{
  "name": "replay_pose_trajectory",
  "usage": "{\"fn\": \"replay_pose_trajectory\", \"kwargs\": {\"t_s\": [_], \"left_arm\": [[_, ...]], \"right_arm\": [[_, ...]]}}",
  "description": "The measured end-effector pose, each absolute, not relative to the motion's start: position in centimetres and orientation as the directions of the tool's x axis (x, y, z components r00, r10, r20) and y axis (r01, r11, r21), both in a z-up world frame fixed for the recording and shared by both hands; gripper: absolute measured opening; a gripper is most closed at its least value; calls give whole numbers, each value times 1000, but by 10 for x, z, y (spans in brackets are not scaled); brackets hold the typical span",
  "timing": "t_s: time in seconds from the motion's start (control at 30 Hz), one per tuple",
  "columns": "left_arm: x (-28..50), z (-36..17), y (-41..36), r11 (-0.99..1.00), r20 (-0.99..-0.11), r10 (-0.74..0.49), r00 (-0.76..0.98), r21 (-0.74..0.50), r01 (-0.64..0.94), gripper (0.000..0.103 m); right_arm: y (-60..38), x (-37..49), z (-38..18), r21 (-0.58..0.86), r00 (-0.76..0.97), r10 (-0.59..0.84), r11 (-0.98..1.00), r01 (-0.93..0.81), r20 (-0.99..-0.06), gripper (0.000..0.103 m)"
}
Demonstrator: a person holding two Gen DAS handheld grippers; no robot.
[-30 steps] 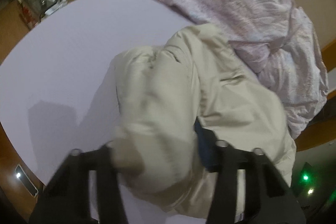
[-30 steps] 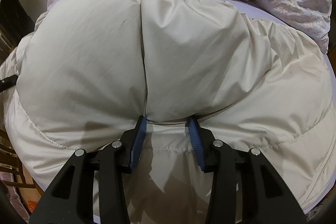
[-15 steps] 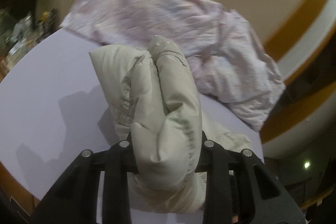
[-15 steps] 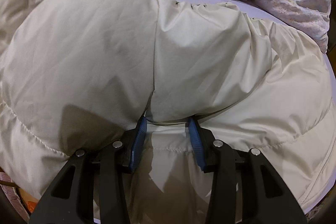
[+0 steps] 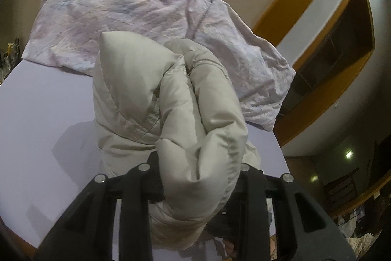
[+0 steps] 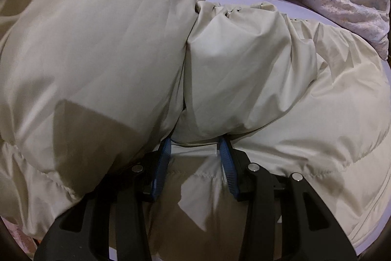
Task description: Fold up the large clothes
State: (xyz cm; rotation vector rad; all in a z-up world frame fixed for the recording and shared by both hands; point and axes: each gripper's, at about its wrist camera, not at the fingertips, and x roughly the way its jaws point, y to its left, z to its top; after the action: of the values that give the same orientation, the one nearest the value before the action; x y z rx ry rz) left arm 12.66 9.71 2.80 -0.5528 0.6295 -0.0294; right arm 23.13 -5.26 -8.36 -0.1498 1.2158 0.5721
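Lavender table (image 5: 44,114) carries everything; pink quilt (image 5: 136,23) heaped at 12 o'clock. Cream puffer jacket (image 6: 244,70) sprawls over table centre. My left tongs (image 5: 198,177) clamp bunched jacket fold, lifted. My right tongs (image 6: 194,146) part-open, tips pressed into jacket; grip unclear.

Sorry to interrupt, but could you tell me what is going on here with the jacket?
A person is folding a puffy beige jacket on a lavender table with a handheld gripper in each hand. The left gripper is clamped on a thick bunched part of the jacket, held up above the table. The right gripper points down at the jacket's body, fingers pressed into the fabric. A crumpled pink quilt lies behind.
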Motion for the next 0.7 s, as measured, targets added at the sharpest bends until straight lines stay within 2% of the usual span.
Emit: {"fn": "replay_pose_trajectory", "kwargs": {"t_s": [0.23, 0.7], "left_arm": [[131, 36, 78, 865, -550, -210, 808, -490, -108, 31], [153, 39, 17, 877, -555, -280, 784, -479, -26, 33]], "right_arm": [[-87, 222, -69, 267, 215, 402, 841, -471, -890, 43], [-174, 202, -47, 227, 353, 374, 891, -393, -857, 43]]}}
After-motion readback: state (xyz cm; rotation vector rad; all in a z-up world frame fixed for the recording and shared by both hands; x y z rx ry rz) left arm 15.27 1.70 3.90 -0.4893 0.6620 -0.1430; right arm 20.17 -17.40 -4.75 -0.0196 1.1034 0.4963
